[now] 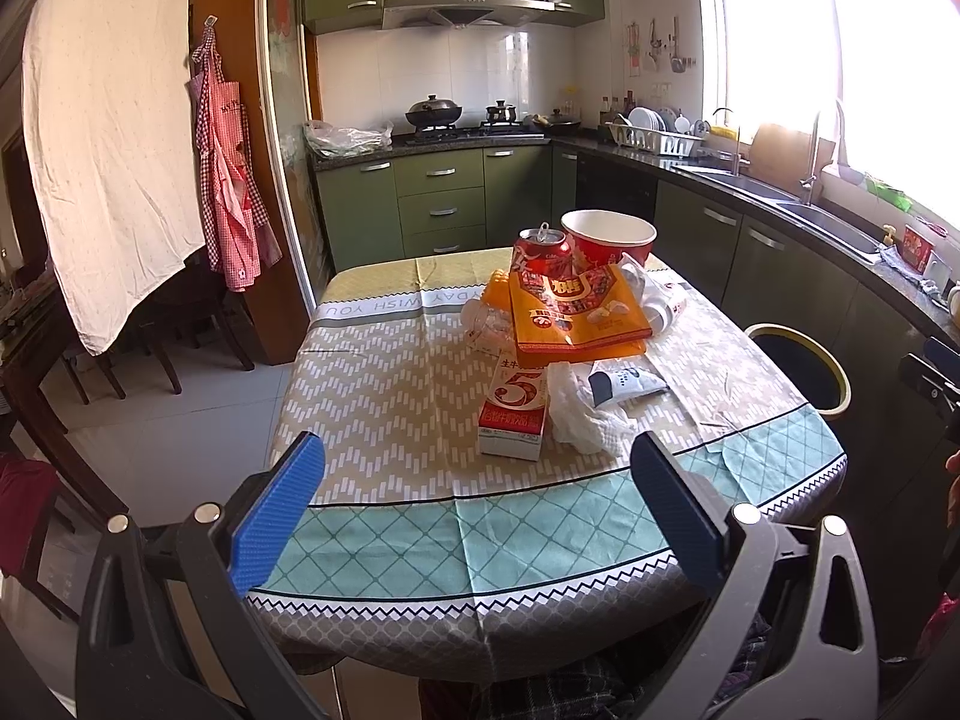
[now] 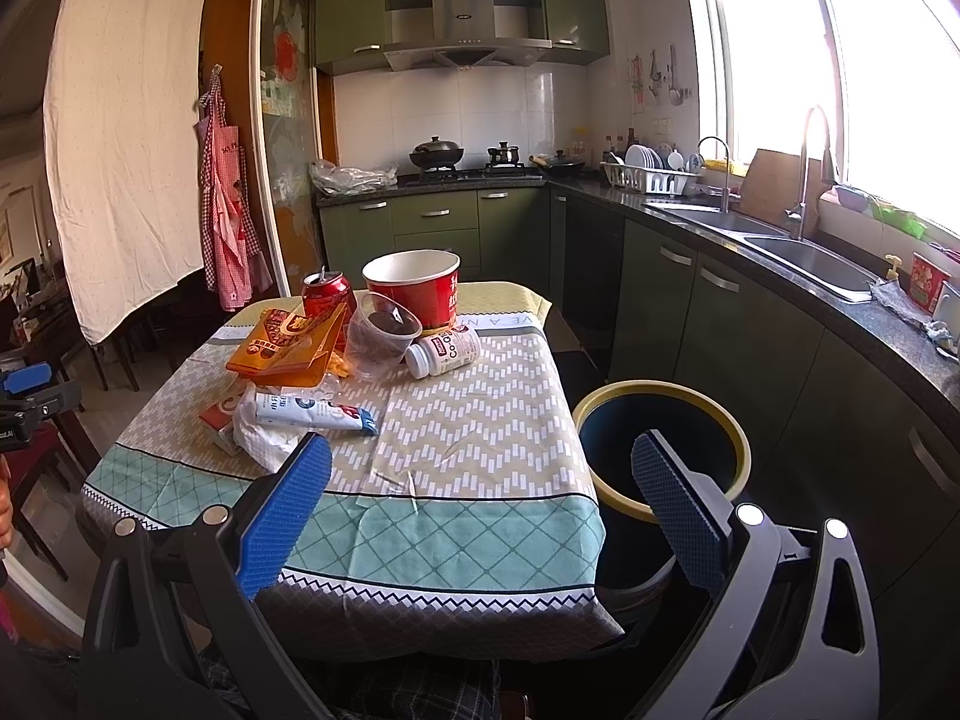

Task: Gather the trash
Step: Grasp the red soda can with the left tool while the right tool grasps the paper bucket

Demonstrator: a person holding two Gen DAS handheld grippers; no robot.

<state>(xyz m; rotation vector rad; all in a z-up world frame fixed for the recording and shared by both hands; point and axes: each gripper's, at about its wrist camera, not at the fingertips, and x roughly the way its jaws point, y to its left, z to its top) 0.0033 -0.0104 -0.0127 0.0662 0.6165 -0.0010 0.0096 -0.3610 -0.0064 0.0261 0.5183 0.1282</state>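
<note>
While both jaws stood wide apart and empty, the left gripper (image 1: 477, 480) and right gripper (image 2: 480, 480) hovered short of the cloth-covered worktop (image 2: 480, 516). Crumpled white tissue (image 1: 579, 411), a red-and-white carton (image 1: 515, 411) and a glossy orange pouch (image 1: 576, 312) lay heaped mid-worktop; the round yellow-rimmed bin (image 2: 663, 444) stood beside it, partly hidden.

Each hand-held gripper (image 1: 477, 501): black frame, blue textured pads (image 1: 276, 516), silver screws

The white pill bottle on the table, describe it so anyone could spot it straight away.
On the patterned tablecloth, find the big red paper bowl at the far end. Just in front of it lies the white pill bottle on its side, beside a clear plastic cup; it alone has a white screw cap.
</note>
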